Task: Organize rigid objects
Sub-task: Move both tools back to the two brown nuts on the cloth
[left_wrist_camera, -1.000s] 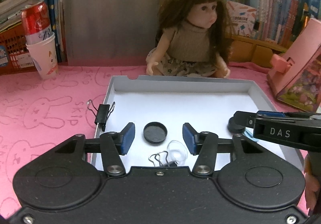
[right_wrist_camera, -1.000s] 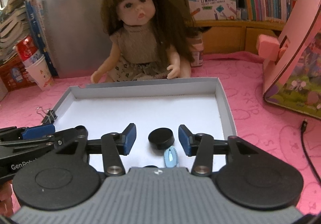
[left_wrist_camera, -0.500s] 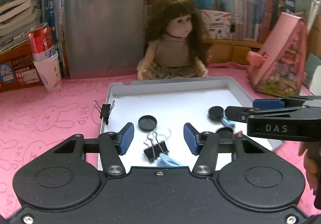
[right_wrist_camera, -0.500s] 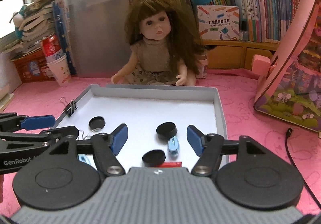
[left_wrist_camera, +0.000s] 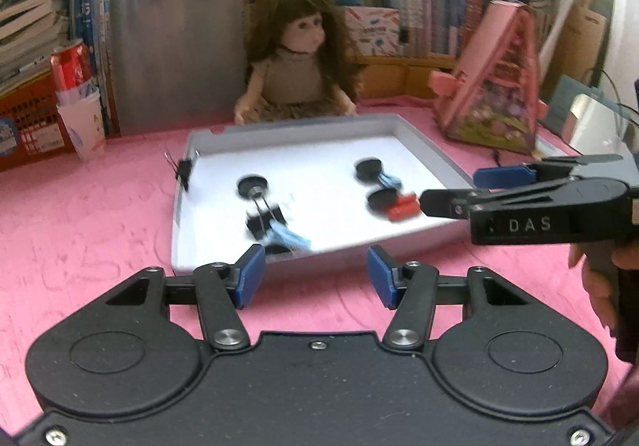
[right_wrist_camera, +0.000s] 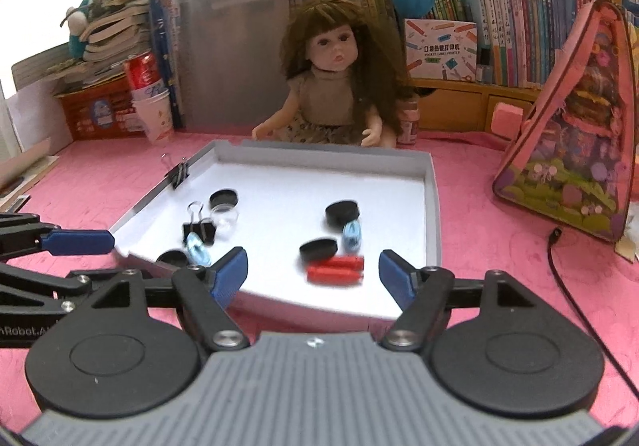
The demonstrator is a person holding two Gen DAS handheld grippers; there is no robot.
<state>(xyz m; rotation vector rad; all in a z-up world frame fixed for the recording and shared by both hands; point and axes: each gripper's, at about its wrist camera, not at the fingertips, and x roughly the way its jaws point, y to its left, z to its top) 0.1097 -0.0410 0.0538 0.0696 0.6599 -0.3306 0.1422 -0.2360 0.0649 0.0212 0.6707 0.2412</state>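
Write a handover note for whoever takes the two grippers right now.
Left gripper: open, empty, just short of the tray's near edge.
Right gripper: open, empty, jaws have just been opening, nothing between them.
White tray holds black caps, blue hair clips, a red piece, a small clear jar and a binder clip; a second binder clip is on its left rim.
Done: small things gathered in the tray.
Left: cannot tell from here.

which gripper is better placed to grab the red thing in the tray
Right, probably. The red piece lies just ahead between the open right gripper fingers; the left gripper faces the binder clip side.
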